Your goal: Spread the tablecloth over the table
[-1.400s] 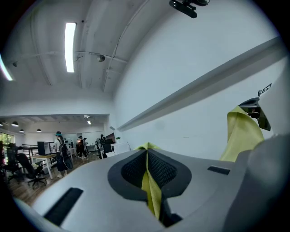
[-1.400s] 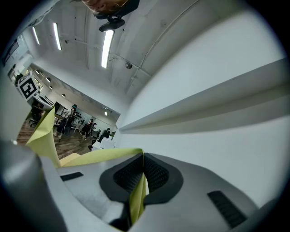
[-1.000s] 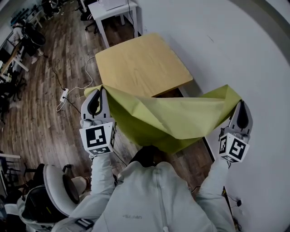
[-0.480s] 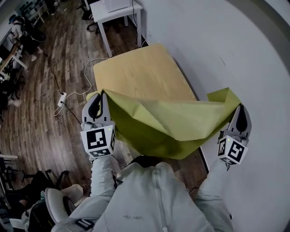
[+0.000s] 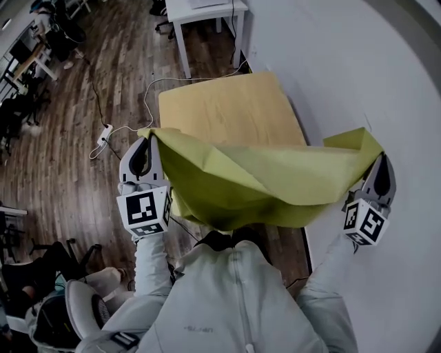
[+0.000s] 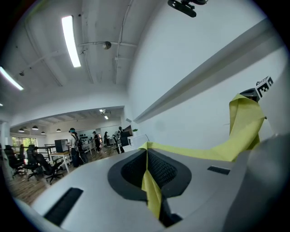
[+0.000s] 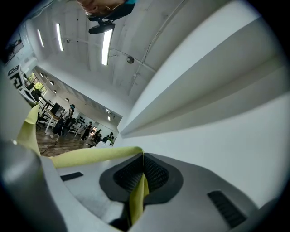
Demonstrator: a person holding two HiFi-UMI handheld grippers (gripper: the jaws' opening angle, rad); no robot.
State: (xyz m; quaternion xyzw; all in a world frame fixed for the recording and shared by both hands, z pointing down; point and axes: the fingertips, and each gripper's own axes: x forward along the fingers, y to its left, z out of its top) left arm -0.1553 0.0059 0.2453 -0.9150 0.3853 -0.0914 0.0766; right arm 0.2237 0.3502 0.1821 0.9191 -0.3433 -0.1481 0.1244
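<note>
I hold the yellow-green tablecloth (image 5: 255, 180) up in the air, stretched between my two grippers. It sags in loose folds in front of my chest, and in the head view its drooping middle hides the near edge of the wooden table (image 5: 227, 110). The rest of the tabletop lies uncovered beyond it. My left gripper (image 5: 151, 137) has its jaws pressed together on the cloth's left corner, and the left gripper view shows a thin strip of fabric running down between the ribbed pads. My right gripper (image 5: 381, 158) is clamped the same way on the right corner, close beside the white wall (image 5: 358, 62), with the fabric pinched edge-on. A power strip (image 5: 104, 133) lies on the wood floor (image 5: 62, 172) left of the table, and a white desk (image 5: 207, 8) stands beyond it.
</note>
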